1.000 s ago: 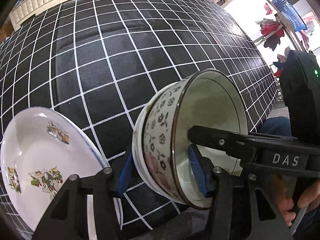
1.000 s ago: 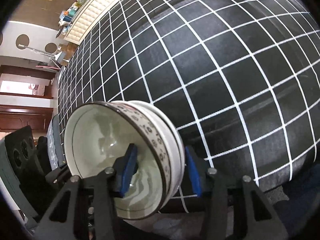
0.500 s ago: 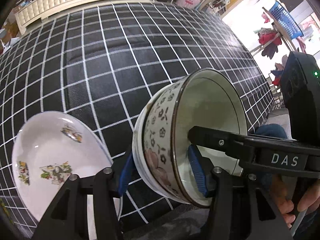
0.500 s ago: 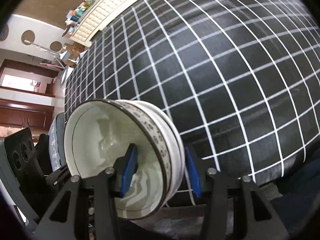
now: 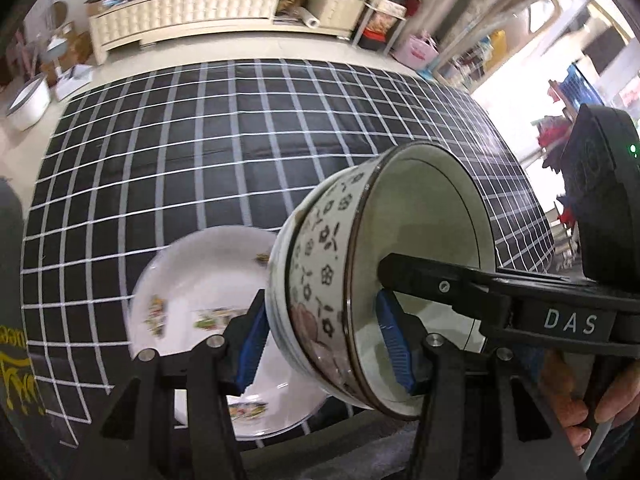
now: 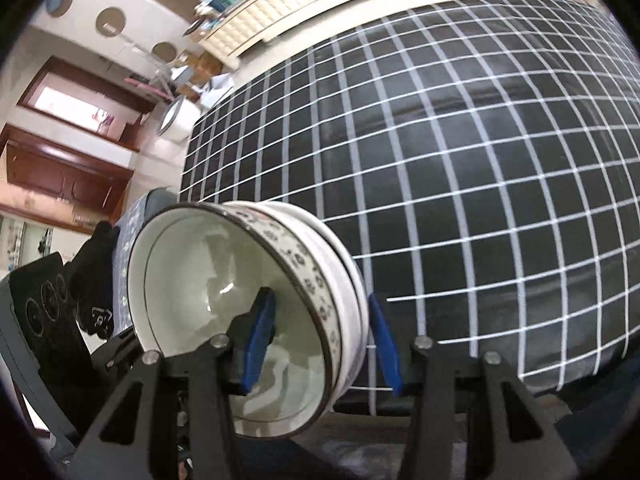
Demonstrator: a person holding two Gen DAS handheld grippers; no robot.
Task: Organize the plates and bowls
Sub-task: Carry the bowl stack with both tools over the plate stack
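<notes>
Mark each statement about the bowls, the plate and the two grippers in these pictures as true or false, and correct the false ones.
1. Both grippers clamp the stacked bowls. True: the left gripper and the right gripper each pinch the rim.
2. The bowls stand upright on the table. False: they are held tilted on their side.
3. The plate lies on the checked tablecloth. True.
4. The plate is plain white. False: it has coloured pictures.
5. The bowls' outside has a dark flower pattern. True.

Plate partly behind stacked bowls.
</notes>
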